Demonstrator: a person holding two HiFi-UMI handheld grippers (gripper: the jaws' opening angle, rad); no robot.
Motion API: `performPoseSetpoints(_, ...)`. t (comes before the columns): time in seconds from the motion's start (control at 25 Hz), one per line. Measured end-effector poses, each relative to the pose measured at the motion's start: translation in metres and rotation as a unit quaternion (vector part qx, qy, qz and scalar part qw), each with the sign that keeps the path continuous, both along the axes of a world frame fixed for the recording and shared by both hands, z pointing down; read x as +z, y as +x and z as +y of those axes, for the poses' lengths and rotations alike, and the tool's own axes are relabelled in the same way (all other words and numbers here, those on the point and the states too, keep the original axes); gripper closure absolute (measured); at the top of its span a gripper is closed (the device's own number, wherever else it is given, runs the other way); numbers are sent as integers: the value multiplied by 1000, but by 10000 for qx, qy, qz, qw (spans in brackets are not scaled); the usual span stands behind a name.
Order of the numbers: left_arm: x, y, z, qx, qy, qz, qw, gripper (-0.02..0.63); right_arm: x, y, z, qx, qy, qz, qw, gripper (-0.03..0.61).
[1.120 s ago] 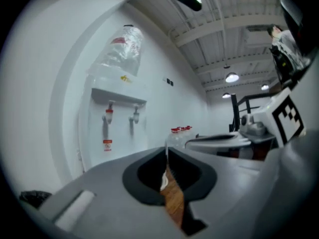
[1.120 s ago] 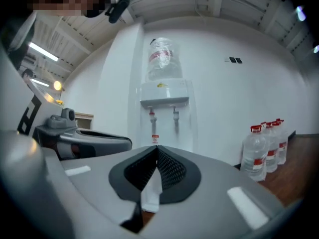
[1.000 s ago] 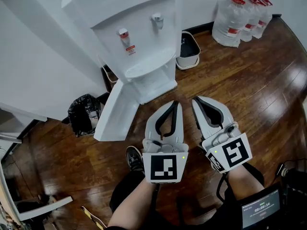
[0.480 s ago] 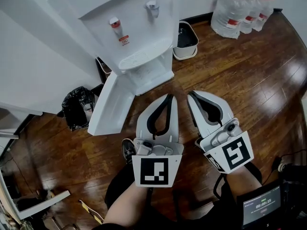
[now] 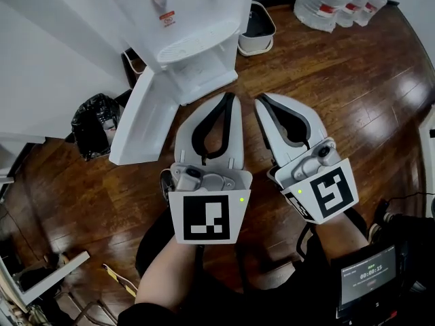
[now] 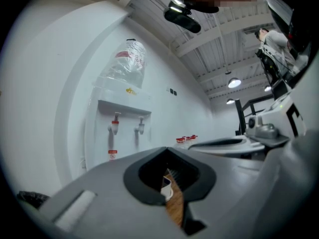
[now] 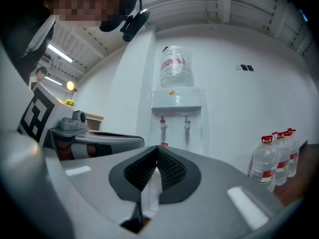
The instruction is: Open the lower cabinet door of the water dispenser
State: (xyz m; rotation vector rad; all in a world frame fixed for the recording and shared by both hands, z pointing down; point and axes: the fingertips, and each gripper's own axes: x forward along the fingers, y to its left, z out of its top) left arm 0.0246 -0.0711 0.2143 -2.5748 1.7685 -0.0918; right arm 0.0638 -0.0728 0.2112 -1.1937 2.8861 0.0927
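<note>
Two grippers are in our hands, and both have their jaws together with nothing between them. The left gripper and the right gripper are side by side above the wooden floor. Both point level toward the water dispenser, but they stay apart from it and touch nothing.

In the head view the dispenser stands against the white wall at the top of the picture. Its lower cabinet door is already swung wide open toward the left side, and its free edge is well away from the body of the dispenser. The front of the lower cabinet under the drip tray is uncovered, but we cannot see what is inside.

We judge that the task is practically done, because the door is open and no gripper holds it. What is left, as we understand it, is only to keep the grippers back, or perhaps to push the door a little wider if this is wanted.

Beside the dispenser there is a white bin, farther right some water bottles, and a black trash bag is near the open door.
</note>
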Motion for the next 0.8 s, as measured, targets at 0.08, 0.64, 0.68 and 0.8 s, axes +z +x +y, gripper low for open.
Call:
performPoseSetpoints(0.08, 0, -5, -2, -38, -18, 65, 10000, 594, 0, -1, -2, 21, -31, -42, 10000, 574)
performPoseSetpoints(0.64, 13, 22, -1, 120, -146, 59, 9998, 594, 6, 20, -2, 178, -168, -55, 9997, 574)
performPoseSetpoints(0.68, 14, 22, -1, 126, -136, 52, 9998, 594, 7, 21, -3, 191, -178, -47, 9996, 574)
performPoseSetpoints(0.8, 18, 23, -2, 135, -154, 39, 9998, 594, 10, 23, -3, 213, -223, -35, 9995, 574)
